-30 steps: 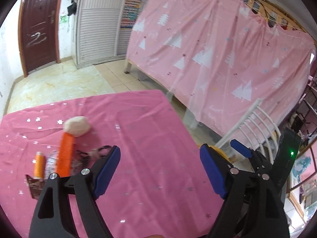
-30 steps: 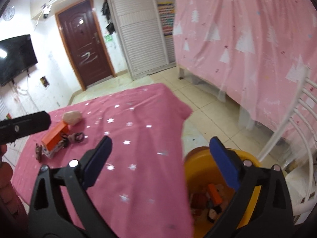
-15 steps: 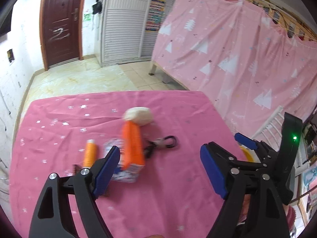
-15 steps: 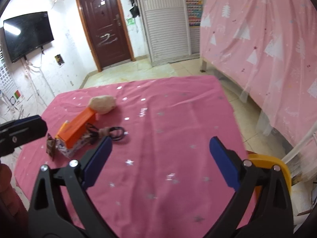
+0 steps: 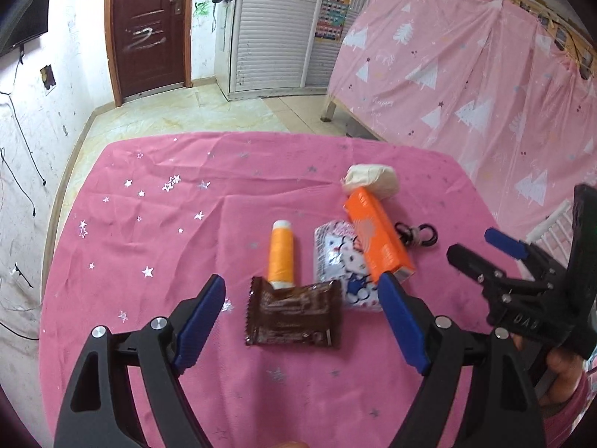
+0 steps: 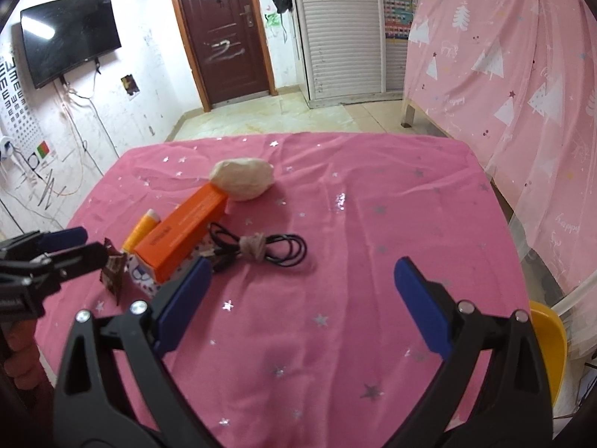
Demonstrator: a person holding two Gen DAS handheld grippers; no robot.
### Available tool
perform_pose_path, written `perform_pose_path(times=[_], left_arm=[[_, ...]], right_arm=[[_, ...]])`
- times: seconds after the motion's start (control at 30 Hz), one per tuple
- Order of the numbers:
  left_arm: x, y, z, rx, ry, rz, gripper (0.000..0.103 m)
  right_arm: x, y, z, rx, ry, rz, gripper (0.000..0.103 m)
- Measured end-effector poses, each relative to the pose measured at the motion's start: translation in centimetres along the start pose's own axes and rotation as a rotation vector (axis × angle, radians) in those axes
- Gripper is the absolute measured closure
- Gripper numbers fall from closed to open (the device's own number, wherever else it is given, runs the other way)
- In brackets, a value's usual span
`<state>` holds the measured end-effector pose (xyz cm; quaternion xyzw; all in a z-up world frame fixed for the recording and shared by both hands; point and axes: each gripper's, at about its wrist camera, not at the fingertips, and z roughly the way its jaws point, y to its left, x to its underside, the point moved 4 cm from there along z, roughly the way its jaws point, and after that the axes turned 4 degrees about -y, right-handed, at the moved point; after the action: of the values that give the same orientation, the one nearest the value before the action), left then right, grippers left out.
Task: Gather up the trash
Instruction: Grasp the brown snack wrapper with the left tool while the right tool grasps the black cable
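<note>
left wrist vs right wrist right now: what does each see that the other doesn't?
Left wrist only: the whole face of the brown wrapper and the Hello Kitty pack's print.
Right wrist only: the wall TV, the yellow bin at the table's right edge, the full black cable.
Both: orange box, cream wad, orange tube, and both grippers open: left gripper, right gripper.

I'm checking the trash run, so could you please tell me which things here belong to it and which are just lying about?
Job: brown wrapper, orange box, tissue pack, cream wad, yellow bin.
Lying about: thread spool, black cable.
</note>
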<state>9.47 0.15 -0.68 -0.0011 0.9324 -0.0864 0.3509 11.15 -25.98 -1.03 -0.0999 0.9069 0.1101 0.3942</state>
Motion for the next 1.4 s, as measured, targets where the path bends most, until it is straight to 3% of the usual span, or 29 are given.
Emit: perform_pose_path(times=[0.37,0.53,0.57,0.63,0.7,0.8,1.07,1.2,1.4], left_arm=[[1.3,-0.1,1.8,-0.082,0.025,0.116,0.026],[1.5,0.0,2.3,-0.051,0.036,0.117,0.026],[1.5,0.0,2.3,-0.039,0.037,0.116,0.029],[1.8,-0.1,2.5,0.018,0.054,0.11,0.051],[1.8,-0.2,2.1,0.061,0.044,0.099,0.063],[2.0,0.0,1.8,0.112,0.043,0.085,0.065],[2.9,-0.1,1.2,0.121,0.028,0.098,0.066],[2.7,-0.1,0.9,0.124,0.017,0.094,0.066],[2.8,0.5,0.3,0.123,0.011,0.078,0.066]], right_arm=[[0.0,0.8,0.7,0.002,0.021,-0.03,0.008],[0.2,2.1,1.5,0.002,0.036,-0.084,0.008],[0.2,2.3,1.7,0.008,0.038,-0.098,0.008],[0.2,2.8,2.0,0.03,0.039,-0.137,0.008],[0.0,3.0,2.5,0.036,0.05,-0.155,0.008],[-0.3,3.1,3.1,0.045,0.059,-0.168,0.008],[-0.7,3.9,4.8,0.048,0.117,-0.21,0.008],[-0.4,3.9,5.1,0.031,0.13,-0.2,0.028],[-0.6,3.6,4.9,0.033,0.111,-0.174,0.033]])
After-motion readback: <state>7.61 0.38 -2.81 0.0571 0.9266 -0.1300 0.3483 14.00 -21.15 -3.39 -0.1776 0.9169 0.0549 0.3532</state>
